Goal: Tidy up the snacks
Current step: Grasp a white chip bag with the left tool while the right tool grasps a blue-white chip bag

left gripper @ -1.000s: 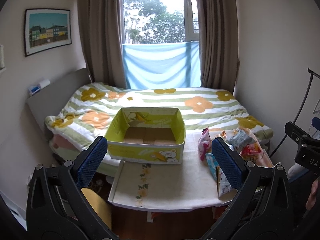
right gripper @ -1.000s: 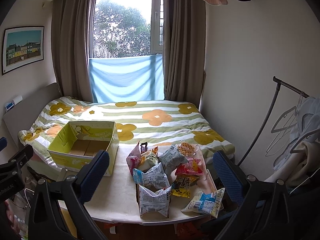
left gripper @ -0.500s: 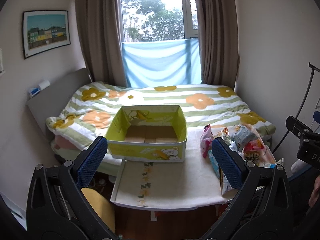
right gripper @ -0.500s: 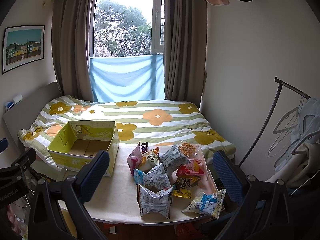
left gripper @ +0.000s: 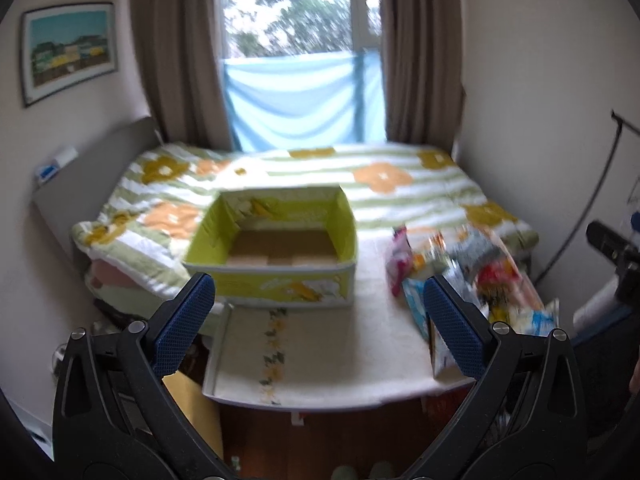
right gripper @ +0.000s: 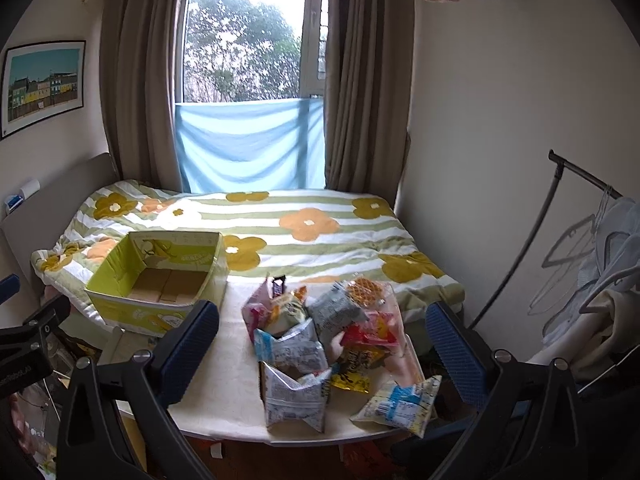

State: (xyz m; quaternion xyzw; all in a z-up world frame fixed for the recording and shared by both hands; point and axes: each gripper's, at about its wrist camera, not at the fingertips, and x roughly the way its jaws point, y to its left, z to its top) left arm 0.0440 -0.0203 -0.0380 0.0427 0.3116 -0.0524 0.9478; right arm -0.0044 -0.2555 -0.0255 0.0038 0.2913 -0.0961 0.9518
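Snack packets [right gripper: 320, 344] crowd the table's [right gripper: 224, 384] right half, nearer the right tool [right gripper: 320, 356]; both tools gape wide and empty, the yellow box [right gripper: 160, 280] far-left.

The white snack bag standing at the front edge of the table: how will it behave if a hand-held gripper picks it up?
The white snack bag looks puffed and creased, so it is probably light and will likely crumple under a pinch. Its film looks glossy, so it may slip. It stands near the table edge, so a push could tip it off.
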